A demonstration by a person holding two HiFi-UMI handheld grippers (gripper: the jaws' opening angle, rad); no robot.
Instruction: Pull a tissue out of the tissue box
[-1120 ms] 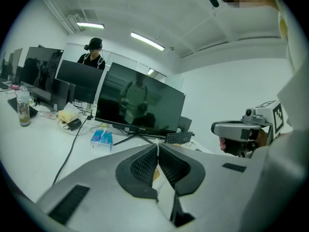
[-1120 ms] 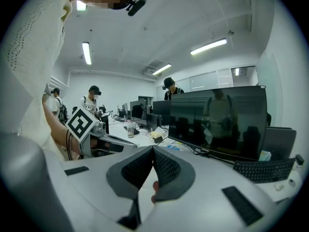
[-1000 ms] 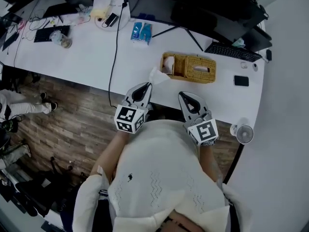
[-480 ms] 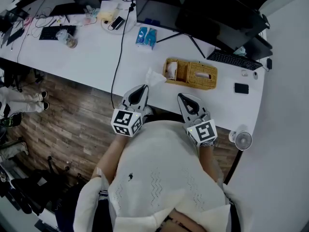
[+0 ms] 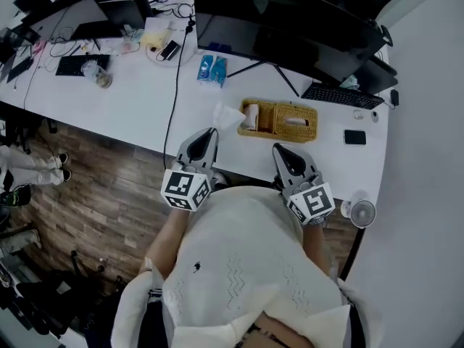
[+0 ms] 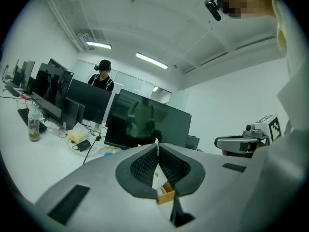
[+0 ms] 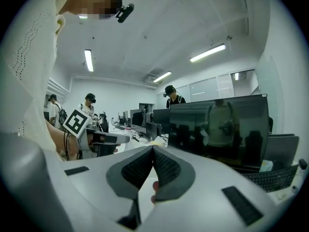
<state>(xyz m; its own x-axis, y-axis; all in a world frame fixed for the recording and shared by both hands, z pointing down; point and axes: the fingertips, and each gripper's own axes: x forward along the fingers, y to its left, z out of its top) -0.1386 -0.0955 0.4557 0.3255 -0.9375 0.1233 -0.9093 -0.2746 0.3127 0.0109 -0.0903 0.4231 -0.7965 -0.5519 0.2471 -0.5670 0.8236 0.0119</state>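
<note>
A woven wicker tissue box lies on the white desk, with white tissue showing in its top slot. A crumpled white tissue hangs just off the box's left end, and my left gripper is shut on it. In the left gripper view a thin white edge of that tissue sticks up between the closed pads, and the box shows below them. My right gripper hovers at the desk's near edge, short of the box. Its jaws are shut with nothing between the pads.
A large dark monitor stands behind the box. A keyboard and a phone lie to the right, a blue packet and a black cable to the left. A small fan sits off the desk's right corner.
My left gripper has lifted with the tissue still pinched in it. The right gripper has risen slightly. The head view has shifted, so the box sits a little farther right.
</note>
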